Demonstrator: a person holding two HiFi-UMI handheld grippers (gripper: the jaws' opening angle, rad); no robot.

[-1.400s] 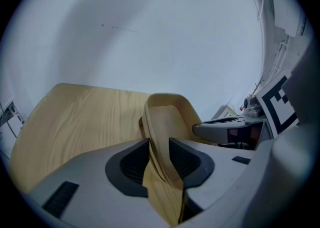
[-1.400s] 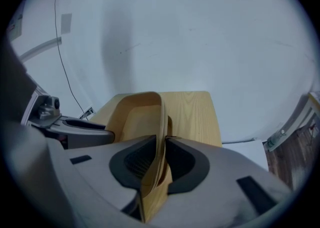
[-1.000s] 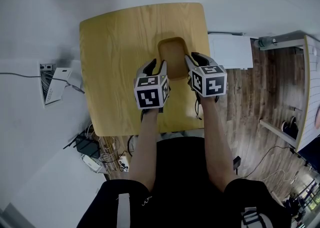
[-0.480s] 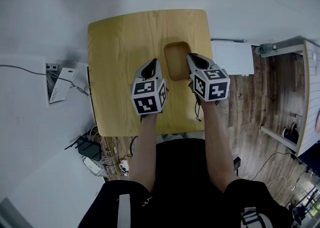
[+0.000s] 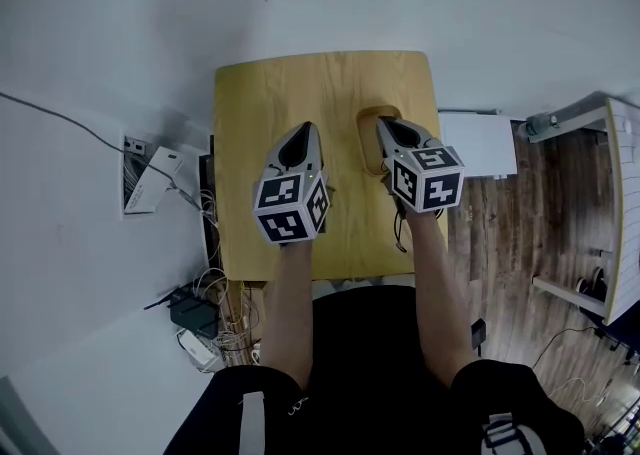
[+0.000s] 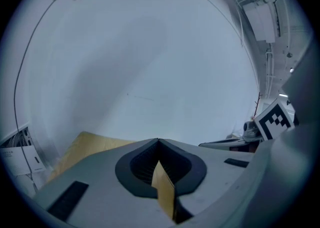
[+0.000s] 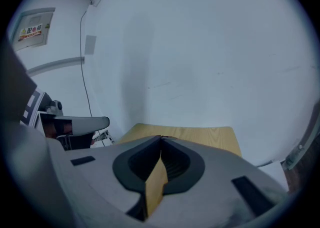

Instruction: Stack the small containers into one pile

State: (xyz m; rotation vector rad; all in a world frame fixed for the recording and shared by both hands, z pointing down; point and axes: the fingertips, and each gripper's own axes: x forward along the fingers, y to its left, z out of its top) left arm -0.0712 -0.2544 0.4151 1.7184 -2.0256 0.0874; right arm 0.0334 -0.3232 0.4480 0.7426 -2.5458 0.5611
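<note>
Containers (image 5: 368,141): one nested pile on table (image 5: 260,103); stacking looks complete. Left gripper (image 5: 307,127), right gripper (image 5: 384,123): jaws pressed together, empty.

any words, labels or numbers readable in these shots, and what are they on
Wall sign: red and yellow print, too blurred to read.
White box by the cables: tiny print, unreadable.
Left marker cube, right marker cube: black-and-white patterns only, no words.
No text can be read anywhere.
</note>
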